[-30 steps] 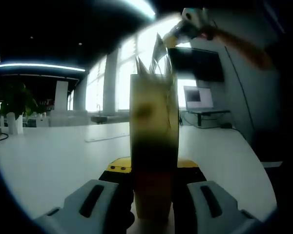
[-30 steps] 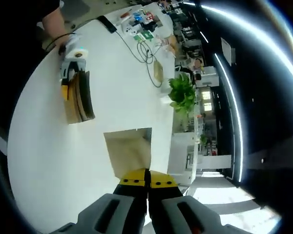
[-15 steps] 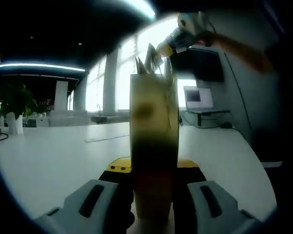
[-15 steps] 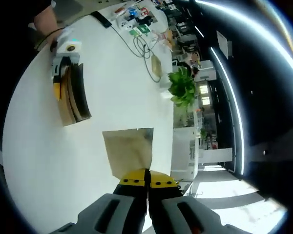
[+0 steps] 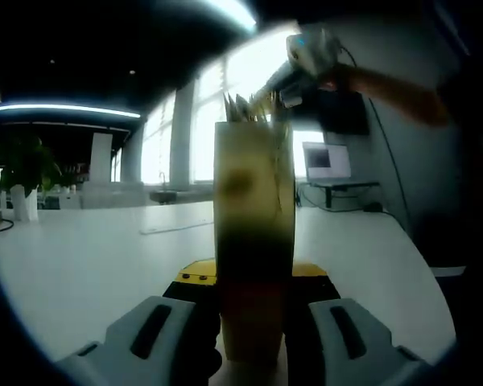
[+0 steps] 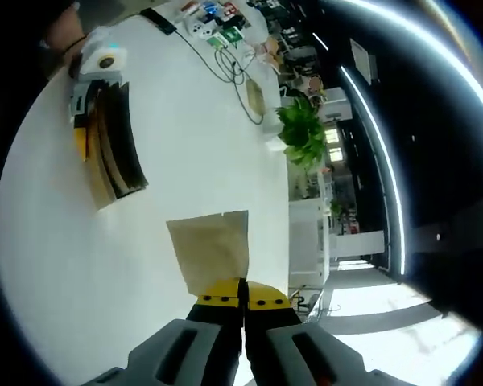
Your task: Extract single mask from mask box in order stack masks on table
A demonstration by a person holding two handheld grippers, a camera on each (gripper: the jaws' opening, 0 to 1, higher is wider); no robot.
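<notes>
OK, left tongs (image 5: 253,322) are clamping the mask box (image 5: 253,241) upright as an anchor on the worktop (image 6: 169,161); right tongs (image 6: 243,301) are pinching 1 mask (image 6: 212,249) clear.

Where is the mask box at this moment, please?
In the left gripper view the mask box stands upright at centre, clamped in the left gripper. In the right gripper view it sits upper left on the white table.

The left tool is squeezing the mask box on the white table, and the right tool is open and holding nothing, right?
Not quite. The right tool is shut on a tan mask packet, as the right gripper view shows. The left tool does squeeze the mask box on the white table.
</notes>
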